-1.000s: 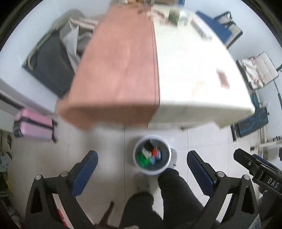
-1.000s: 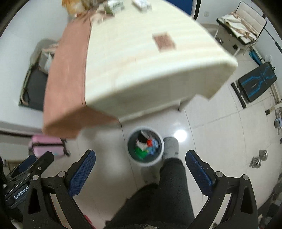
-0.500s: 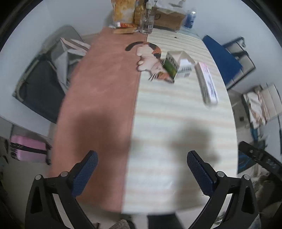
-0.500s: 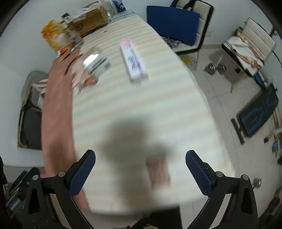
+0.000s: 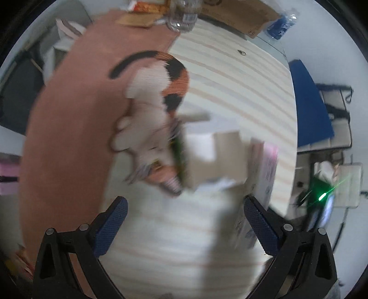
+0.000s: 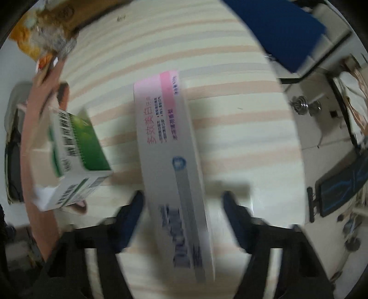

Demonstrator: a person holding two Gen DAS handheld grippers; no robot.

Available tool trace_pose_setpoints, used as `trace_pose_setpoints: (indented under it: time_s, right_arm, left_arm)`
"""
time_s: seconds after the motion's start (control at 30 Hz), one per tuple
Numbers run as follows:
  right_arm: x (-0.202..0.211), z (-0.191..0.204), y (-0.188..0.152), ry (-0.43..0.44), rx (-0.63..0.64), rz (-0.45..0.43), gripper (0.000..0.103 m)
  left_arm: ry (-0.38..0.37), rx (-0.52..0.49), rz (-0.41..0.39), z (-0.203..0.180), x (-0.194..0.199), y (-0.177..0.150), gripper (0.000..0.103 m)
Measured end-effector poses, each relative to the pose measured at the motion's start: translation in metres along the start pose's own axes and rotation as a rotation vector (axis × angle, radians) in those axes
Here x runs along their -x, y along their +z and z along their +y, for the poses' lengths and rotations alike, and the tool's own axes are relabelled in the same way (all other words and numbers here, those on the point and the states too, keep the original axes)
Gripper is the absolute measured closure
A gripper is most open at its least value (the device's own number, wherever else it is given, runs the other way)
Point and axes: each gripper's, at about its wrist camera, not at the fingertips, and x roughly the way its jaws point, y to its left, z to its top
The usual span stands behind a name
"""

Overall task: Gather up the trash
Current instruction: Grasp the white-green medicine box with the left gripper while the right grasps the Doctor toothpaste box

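A long white and pink toothpaste box (image 6: 170, 161) lies on the striped table (image 6: 241, 138). My right gripper (image 6: 182, 220) is open, with its fingers on either side of the box's near end. A green and white carton (image 6: 73, 158) with open flaps lies left of it. In the left wrist view the same carton (image 5: 216, 158) is blurred, just ahead of my open, empty left gripper (image 5: 184, 227). The toothpaste box (image 5: 264, 174) shows at its right.
A cat-shaped mat (image 5: 158, 101) lies at the seam of a brown cloth (image 5: 69, 128). A bottle (image 5: 181, 16), a cardboard box (image 5: 237, 13) and snack bags (image 6: 30, 43) stand at the table's far end. A blue chair (image 6: 276, 25) stands on the right.
Both grippers have swung up from the floor bin to the table, then moved forward and down. The carton and toothpaste box are now close. The right fingers now straddle the toothpaste box.
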Motion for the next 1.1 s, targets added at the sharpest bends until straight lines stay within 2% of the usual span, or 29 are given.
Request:
trace_pose_setpoints:
  time_s: [0.07,0.13,0.23,0.4,0.5,0.53,0.67,0.8,0.97,1.1]
  right_arm:
    - [-0.001,-0.002,0.005,-0.018,0.016,-0.015,0.050]
    - [0.002,-0.012,0.012,-0.072,0.011,-0.035,0.051]
    - [0.002,-0.027,0.021,-0.071,-0.026,-0.024,0.051]
    - [-0.002,-0.027,0.037,-0.083,-0.034,0.012,0.051]
    - [-0.004,-0.020,0.032,-0.107,-0.031,0.016,0.051]
    - [-0.001,-0.023,0.029,-0.111,-0.030,0.013,0.051]
    - [0.001,-0.012,0.020,-0.127,0.010,-0.007,0.053]
    - [0.002,-0.008,-0.017,-0.109,0.065,0.032,0.054]
    - [0.004,-0.007,-0.077,-0.123,0.127,0.074,0.054]
    - [0.004,-0.002,-0.091,-0.157,0.137,0.053,0.053]
  left_arm:
    - [-0.034,0.032,0.032,-0.009,-0.015,0.017,0.000]
    - [-0.048,0.050,0.055,-0.019,-0.028,0.031,0.000]
    - [-0.054,0.060,0.097,-0.037,-0.052,0.048,0.000]
    - [0.032,0.026,0.154,-0.051,-0.087,0.058,0.001]
    - [0.066,-0.019,0.138,-0.054,-0.093,0.056,0.024]
    - [0.070,-0.046,0.127,-0.056,-0.092,0.053,0.025]
    - [0.130,-0.200,0.079,-0.059,-0.079,0.026,0.027]
    - [0.211,-0.319,0.052,-0.043,-0.067,-0.024,0.027]
    - [0.236,-0.346,0.061,-0.015,-0.058,-0.080,0.027]
    - [0.235,-0.343,0.043,-0.006,-0.054,-0.094,0.027]
